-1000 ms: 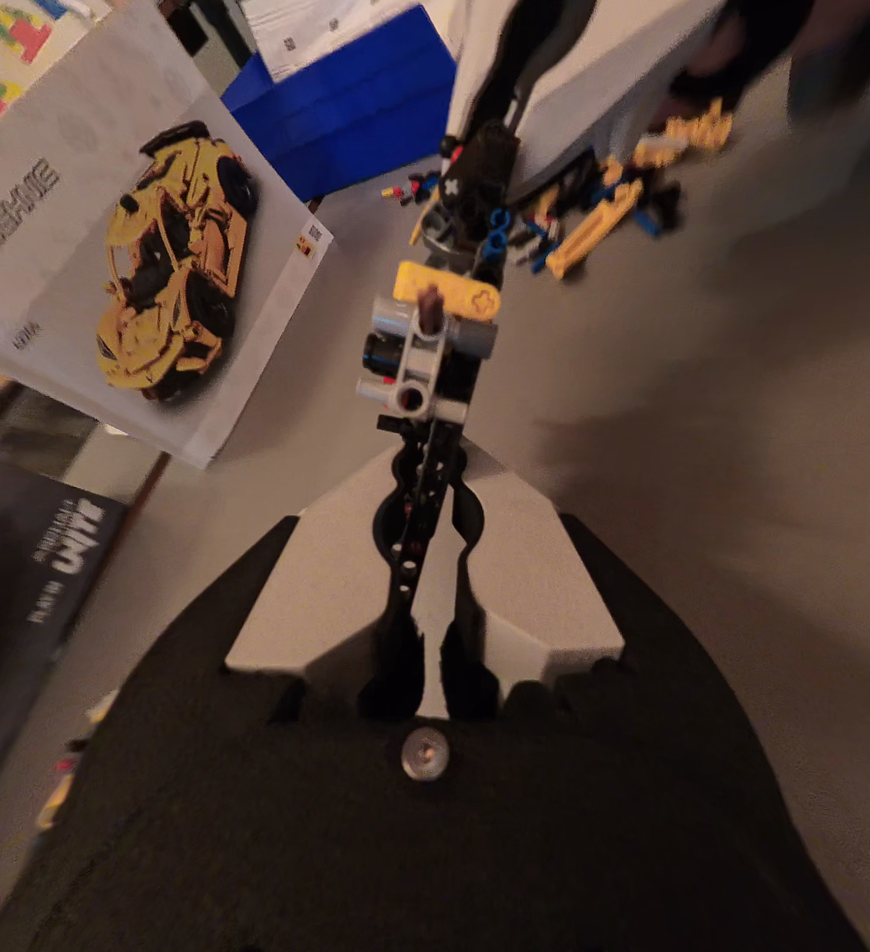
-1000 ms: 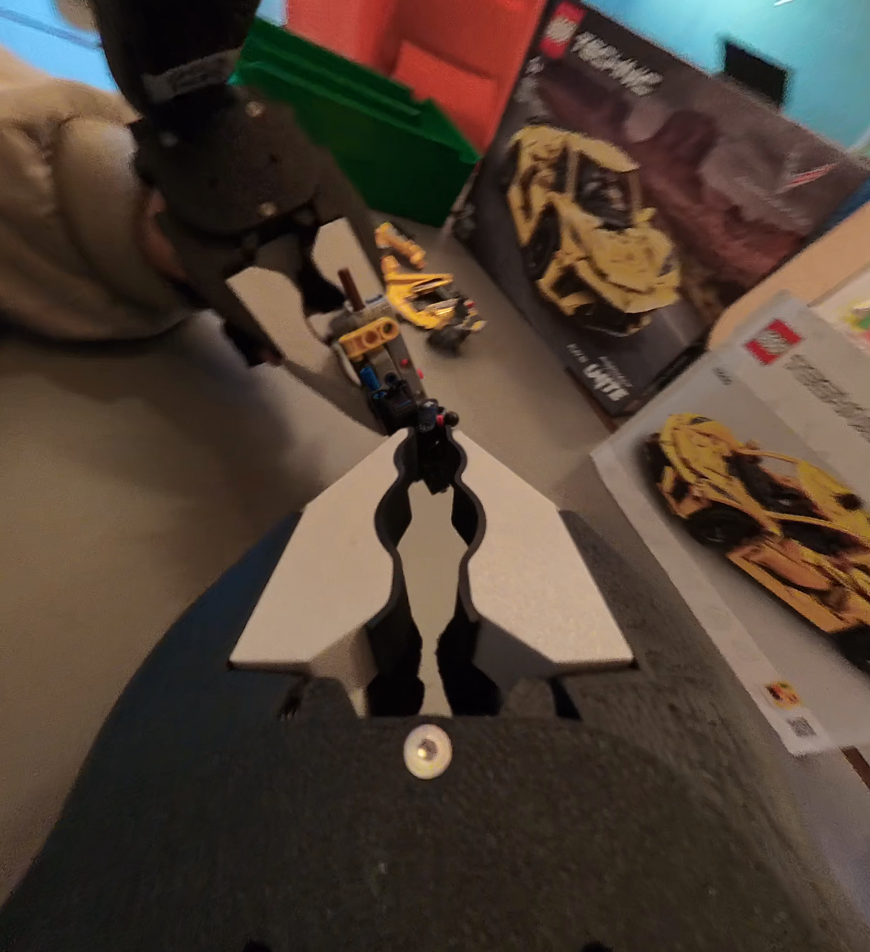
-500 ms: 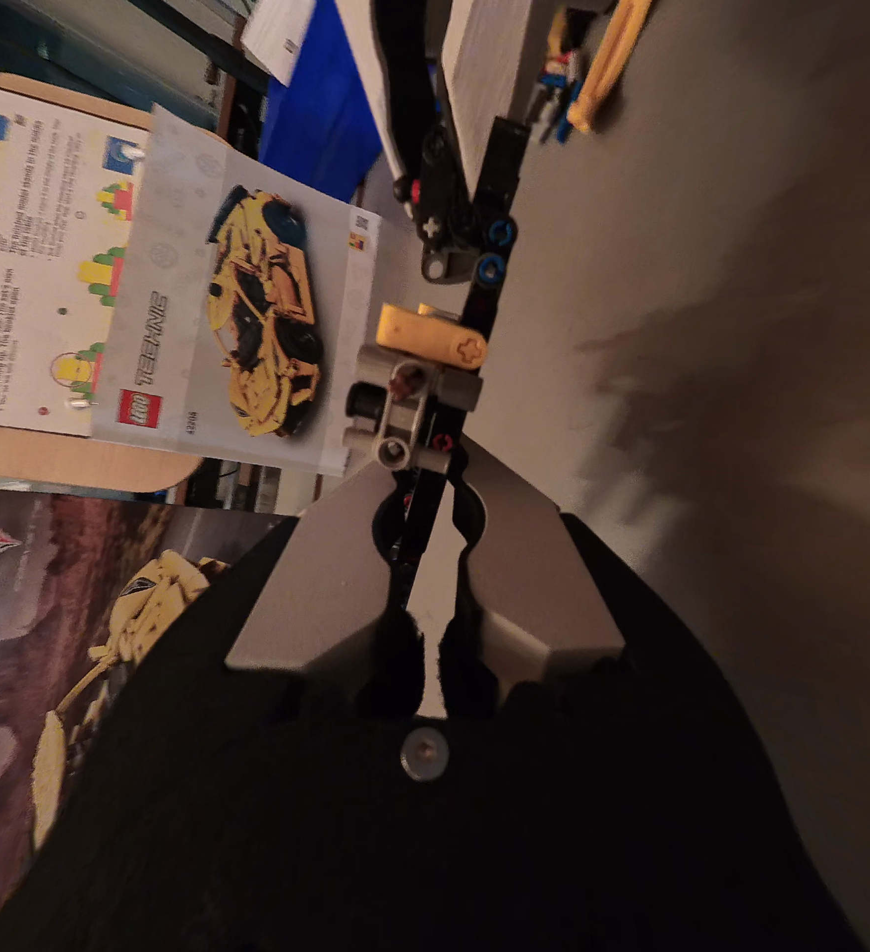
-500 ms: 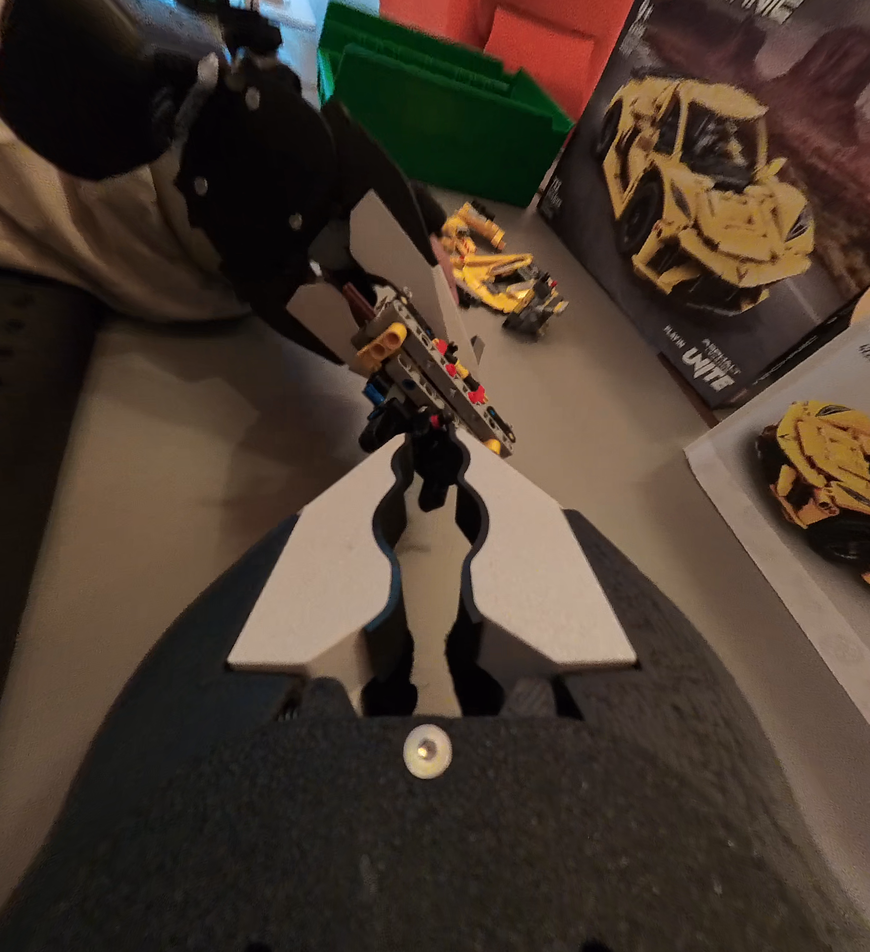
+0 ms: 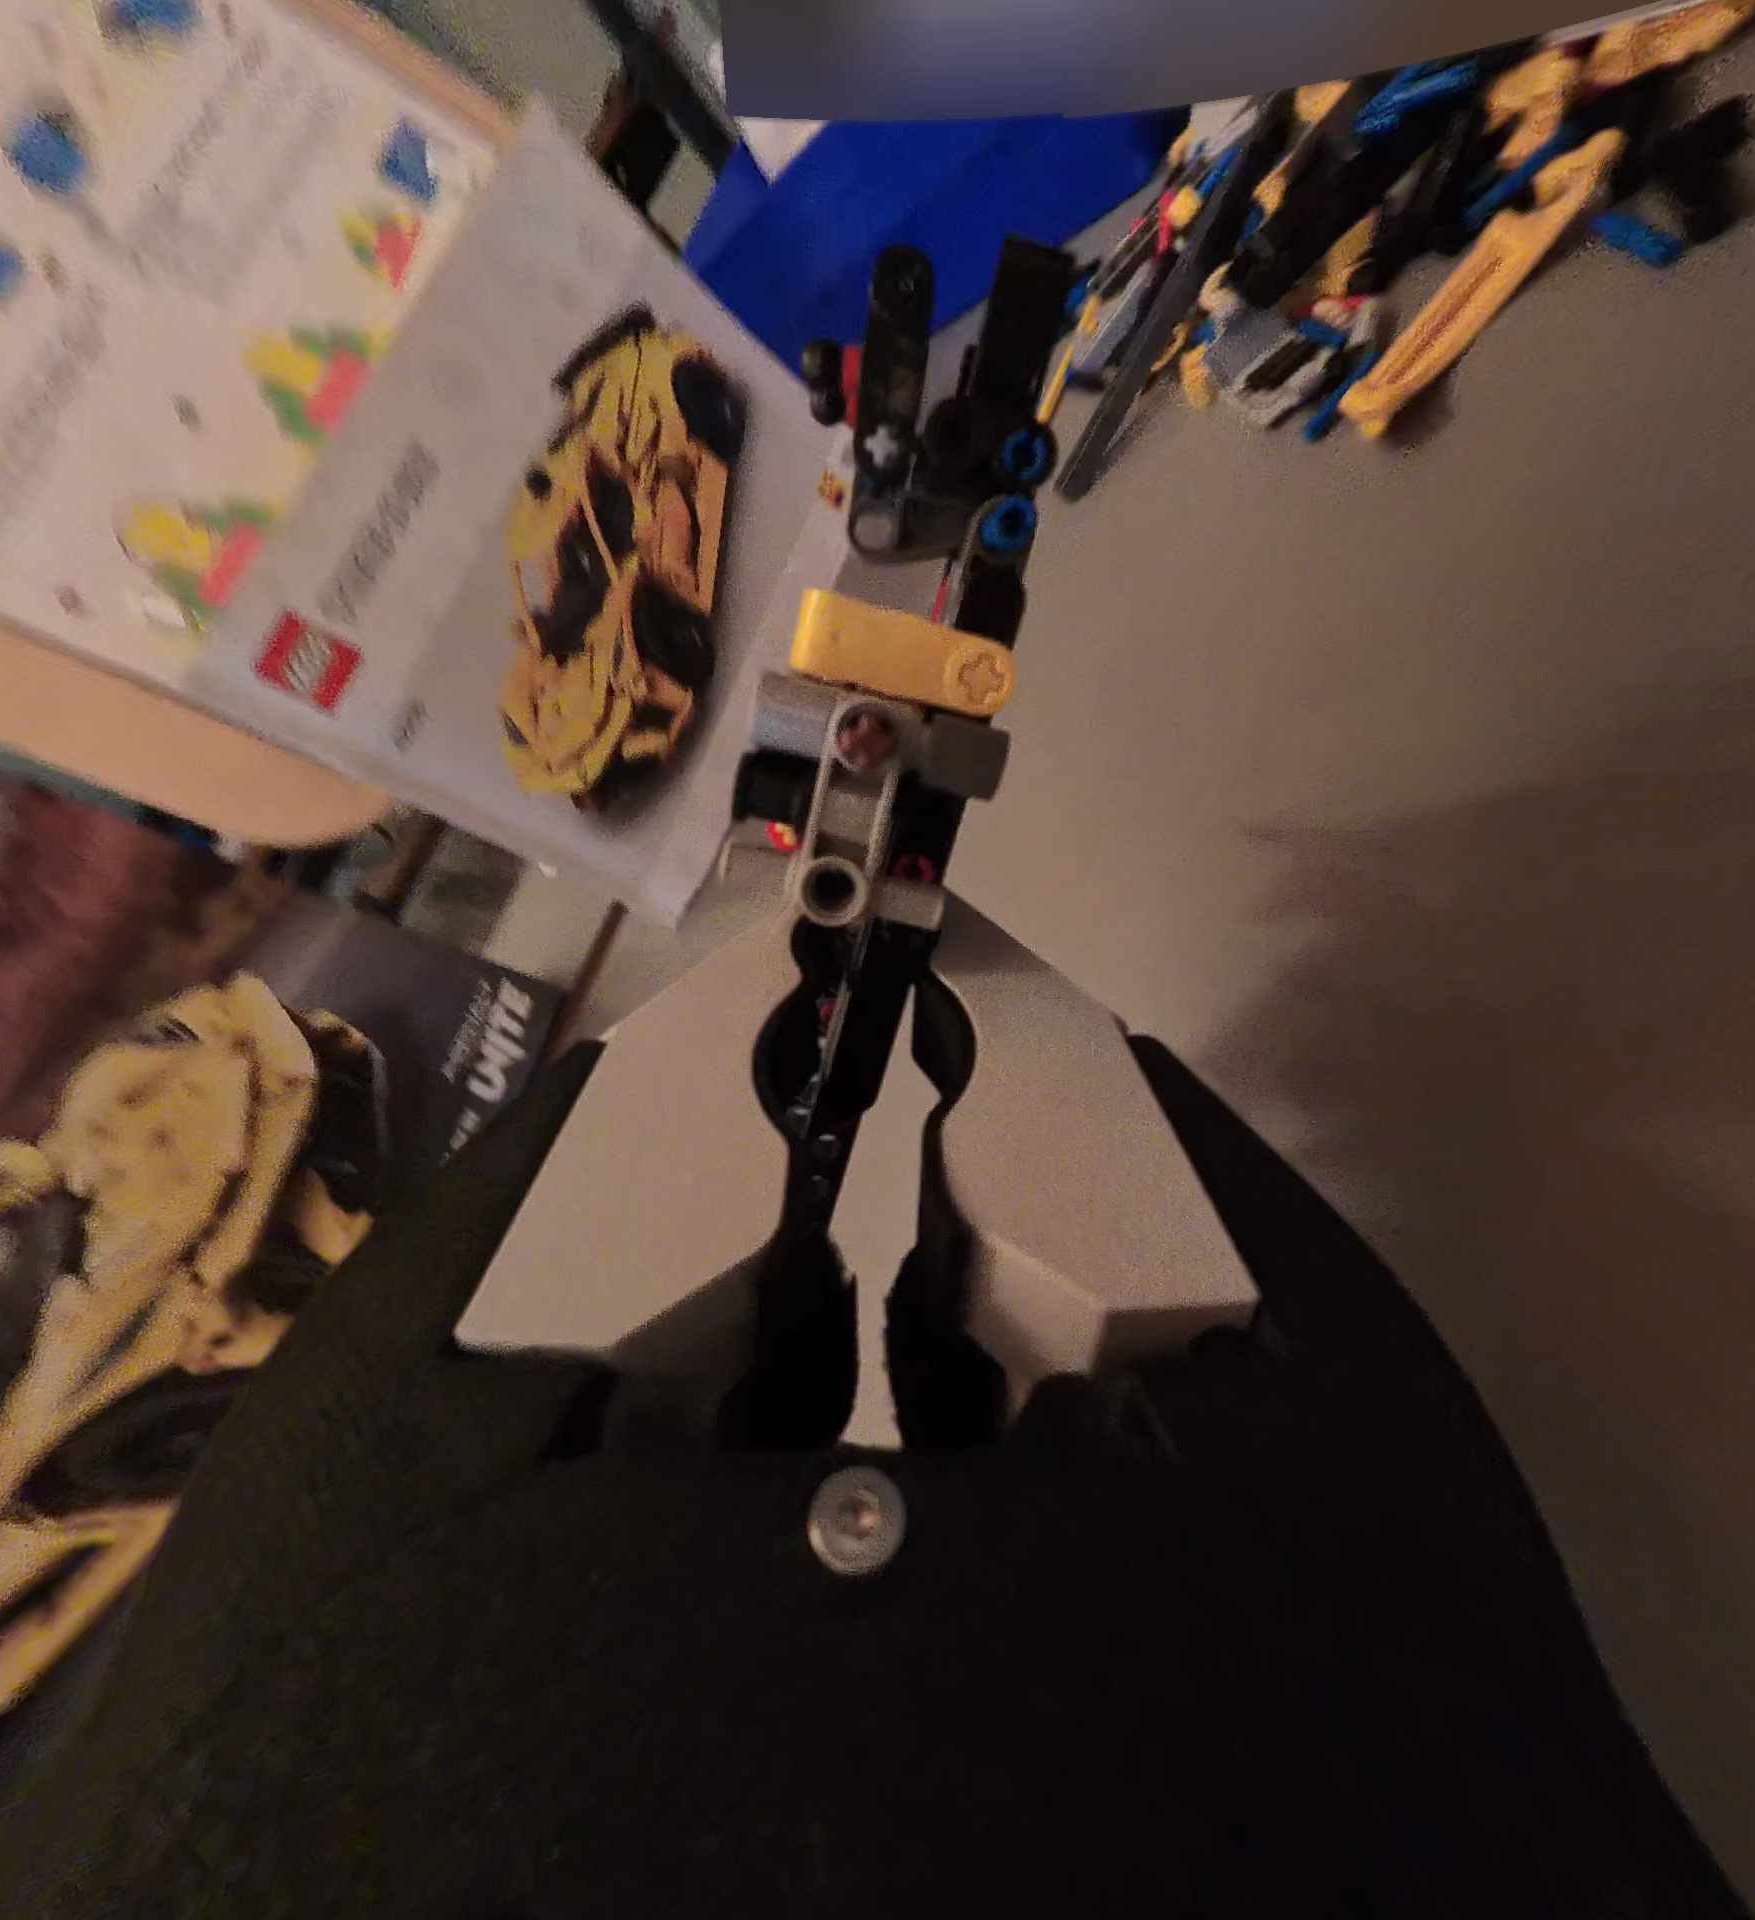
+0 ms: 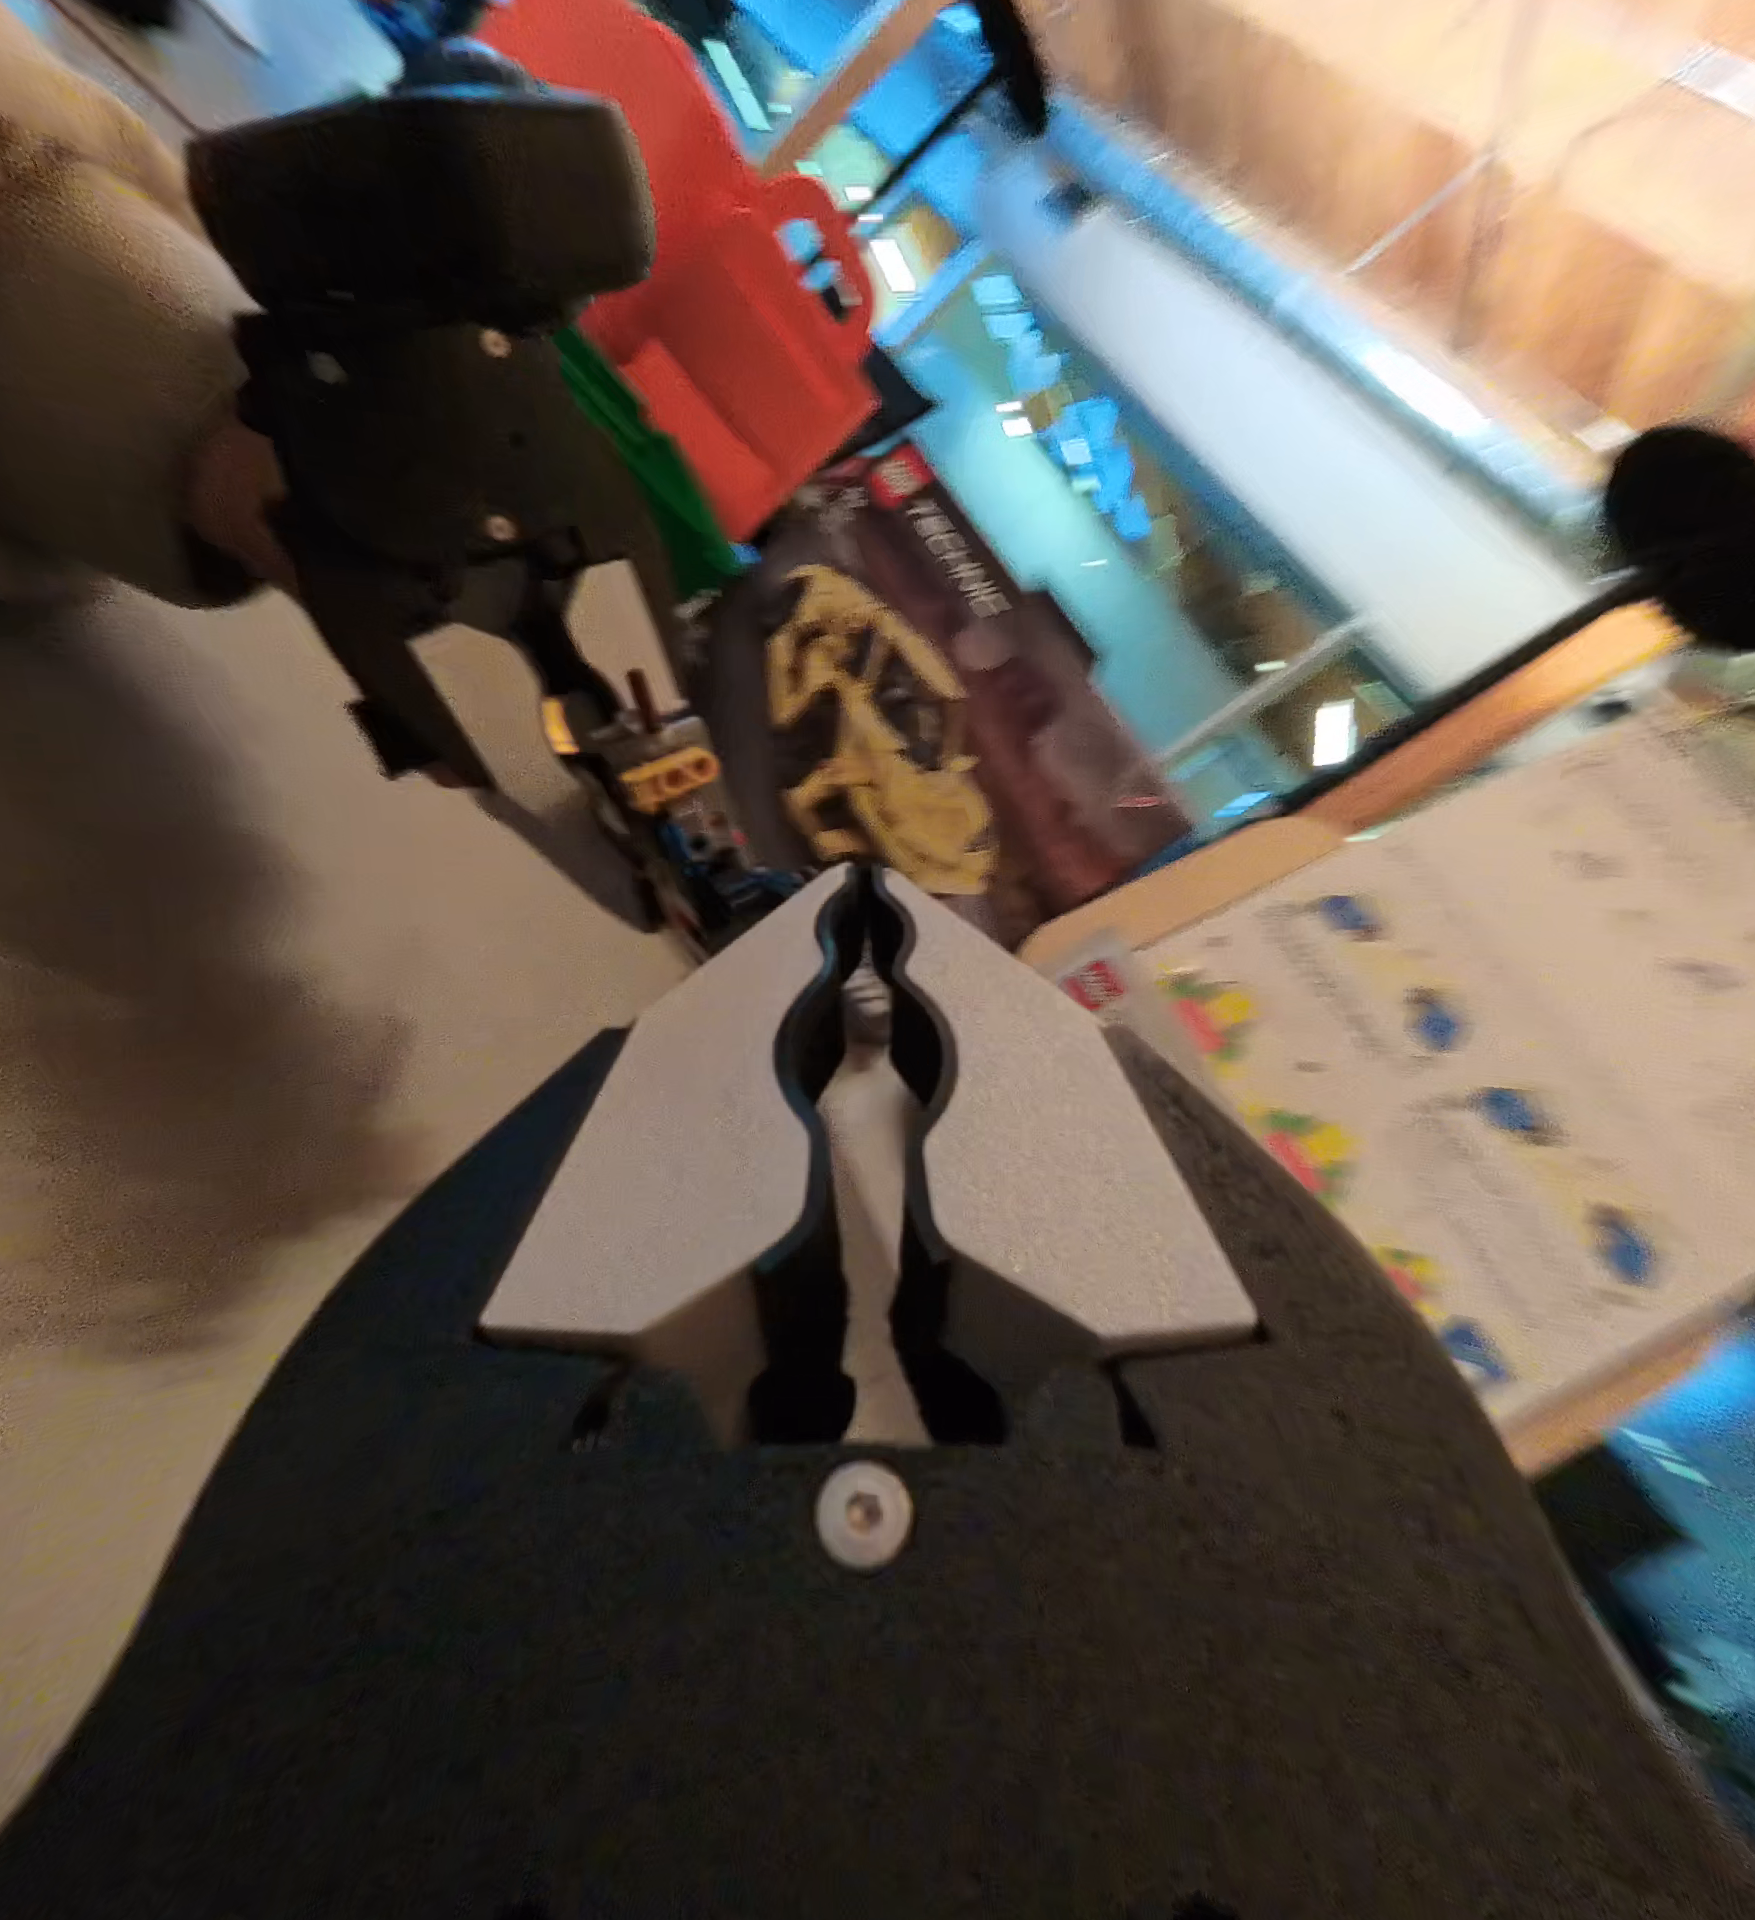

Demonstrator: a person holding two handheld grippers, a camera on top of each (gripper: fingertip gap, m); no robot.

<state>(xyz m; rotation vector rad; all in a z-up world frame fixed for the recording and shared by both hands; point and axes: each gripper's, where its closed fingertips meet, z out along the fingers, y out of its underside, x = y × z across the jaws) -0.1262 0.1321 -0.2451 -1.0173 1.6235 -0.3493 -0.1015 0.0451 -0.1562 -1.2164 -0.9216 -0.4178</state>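
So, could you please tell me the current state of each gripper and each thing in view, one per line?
left gripper: shut on the brick assembly.
brick assembly: held up above the table, black beam between the fingers.
right gripper: shut, nothing visible between the fingers.
instruction booklet: closed, cover up.
loose bricks: heaped on the table.
set box: standing upright.

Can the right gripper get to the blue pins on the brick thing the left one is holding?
Probably yes. The right gripper is shut with nothing in it, and the blue pins sit just past its tip with nothing between. The left gripper grips the brick assembly at the other end.
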